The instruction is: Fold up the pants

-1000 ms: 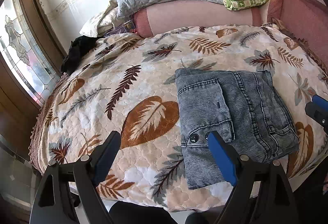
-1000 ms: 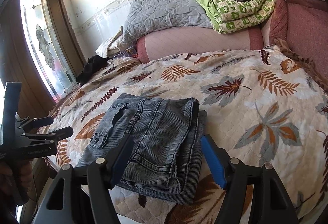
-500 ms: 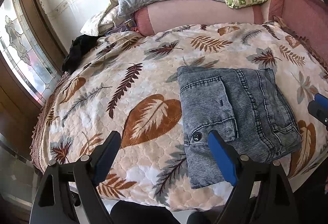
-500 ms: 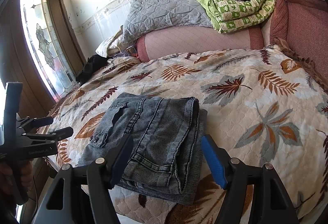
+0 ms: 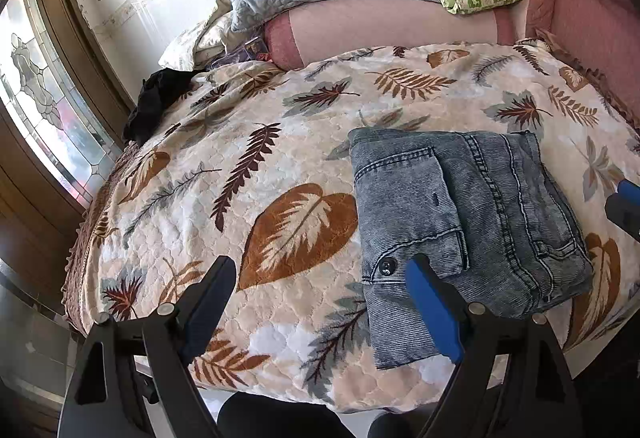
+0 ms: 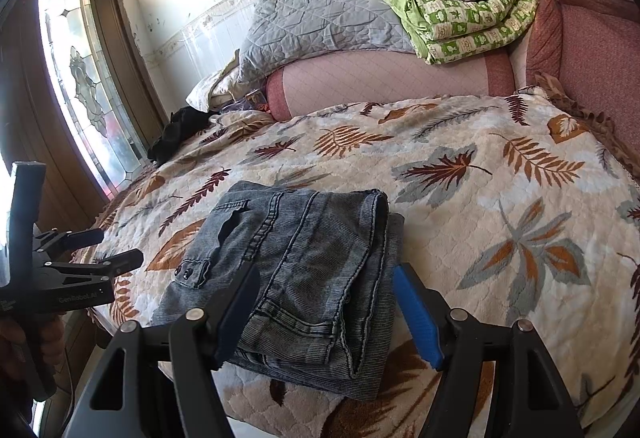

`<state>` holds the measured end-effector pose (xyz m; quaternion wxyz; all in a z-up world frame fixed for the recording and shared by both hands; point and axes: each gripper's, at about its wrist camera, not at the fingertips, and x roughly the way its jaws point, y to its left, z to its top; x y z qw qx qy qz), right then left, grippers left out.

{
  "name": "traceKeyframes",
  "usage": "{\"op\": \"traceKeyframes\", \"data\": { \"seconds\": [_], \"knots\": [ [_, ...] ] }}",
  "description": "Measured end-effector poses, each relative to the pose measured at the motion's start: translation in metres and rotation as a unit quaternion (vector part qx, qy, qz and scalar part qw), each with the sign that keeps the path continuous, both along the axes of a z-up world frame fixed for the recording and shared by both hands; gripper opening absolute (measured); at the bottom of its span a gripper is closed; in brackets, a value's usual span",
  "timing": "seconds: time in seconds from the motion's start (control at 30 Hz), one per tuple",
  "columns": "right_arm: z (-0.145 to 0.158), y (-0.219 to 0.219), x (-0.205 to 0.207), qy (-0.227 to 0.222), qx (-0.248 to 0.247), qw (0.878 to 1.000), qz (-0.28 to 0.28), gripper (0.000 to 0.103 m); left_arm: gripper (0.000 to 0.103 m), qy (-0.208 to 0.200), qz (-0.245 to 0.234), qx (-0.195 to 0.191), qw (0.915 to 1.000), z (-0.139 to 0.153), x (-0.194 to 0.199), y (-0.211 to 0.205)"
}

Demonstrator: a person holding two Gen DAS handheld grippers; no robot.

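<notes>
The left tool [image 5: 320, 302] hangs spread wide and empty above the near edge of the bed [image 5: 280, 141], its blue pads [image 5: 432, 310] clear of any cloth. Ahead of it and off to its right lie the pants [image 5: 460, 213], grey-blue denim folded into a thick stacked block on the leaf-print quilt, a button and pocket flap facing up. The fold looks finished, or close to it.

The right tool [image 6: 326, 310] is also released, its jaws gaping with nothing between them, poised straight over the near end of the block [image 6: 304, 270]. From here the near corner of the pile sits close to the edge of the bed, with one lower layer poking out under the top ones.

That is where I would worry. If either tool drops and drags the top layer instead of pinching the whole stack, the layers could slide apart and the fold could open. A nudge towards the person could tip the near end off the mattress. The plush quilt may also bunch up and carry the pile askew.
</notes>
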<state>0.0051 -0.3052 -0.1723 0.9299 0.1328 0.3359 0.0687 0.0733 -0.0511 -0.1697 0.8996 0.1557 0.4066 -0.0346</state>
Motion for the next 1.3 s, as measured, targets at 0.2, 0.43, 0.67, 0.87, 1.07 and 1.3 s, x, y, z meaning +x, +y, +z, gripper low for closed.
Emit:
{"op": "traceKeyframes", "data": {
  "seconds": [0.2,0.43,0.67,0.87,1.07,1.3],
  "knots": [
    [0.0,0.001,0.0,0.0,0.001,1.0,-0.001,0.073,0.087,-0.001,0.003,0.006,1.0,-0.001,0.0,0.0],
    [0.004,0.008,0.004,-0.005,0.013,1.0,0.0,0.073,0.087,-0.009,0.008,0.014,0.9998,0.001,0.0,0.002],
    [0.008,0.037,0.013,-0.015,0.017,1.0,0.02,0.073,0.087,-0.021,0.018,0.016,0.9995,0.008,-0.003,0.012],
    [0.006,0.065,0.019,-0.017,0.007,0.999,0.047,0.073,0.087,-0.022,0.036,0.017,0.999,0.007,-0.001,0.025],
    [0.005,0.085,0.019,-0.022,-0.013,0.998,0.064,0.074,0.087,-0.022,0.049,0.013,0.9985,0.008,0.0,0.035],
    [0.005,0.087,0.017,-0.025,-0.024,0.997,0.064,0.074,0.087,-0.021,0.056,0.004,0.9982,0.008,-0.001,0.038]
  ]
}}
